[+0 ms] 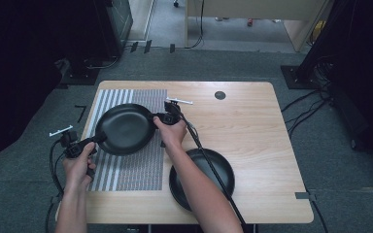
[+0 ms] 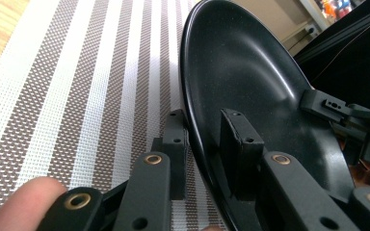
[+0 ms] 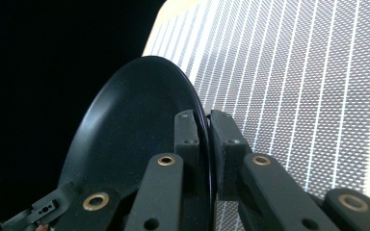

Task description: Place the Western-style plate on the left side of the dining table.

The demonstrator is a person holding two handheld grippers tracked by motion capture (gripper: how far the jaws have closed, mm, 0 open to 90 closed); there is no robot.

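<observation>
The wooden table [image 1: 252,121] carries a striped mat [image 1: 141,170] on its left part, and over this mat the person holds a black plate [image 1: 125,128] with both tools. The left hand [image 1: 77,162] comes from the bottom edge with a straight forearm and holds the left gripper [image 1: 98,138], which is clamped on the near-left rim of the plate. The right arm crosses over the table diagonally, and the right hand [image 1: 172,132] holds the right gripper [image 1: 154,118], which is clamped on the opposite rim at the right side. The plate is empty. A second black plate [image 1: 223,170], also empty, lies flat on the bare wood at the near right, partly hidden under the right forearm. In the left gripper view the plate [image 2: 250,72] stands tilted, one jaw inside the dish and one jaw behind the rim, with the mat [image 2: 77,96] below it and the other gripper [image 2: 337,108] at the far rim. In the right gripper view the rim of the plate [image 3: 135,125] is pinched tightly between both jaws, and the mat [image 3: 294,86] is seen behind.
</observation>
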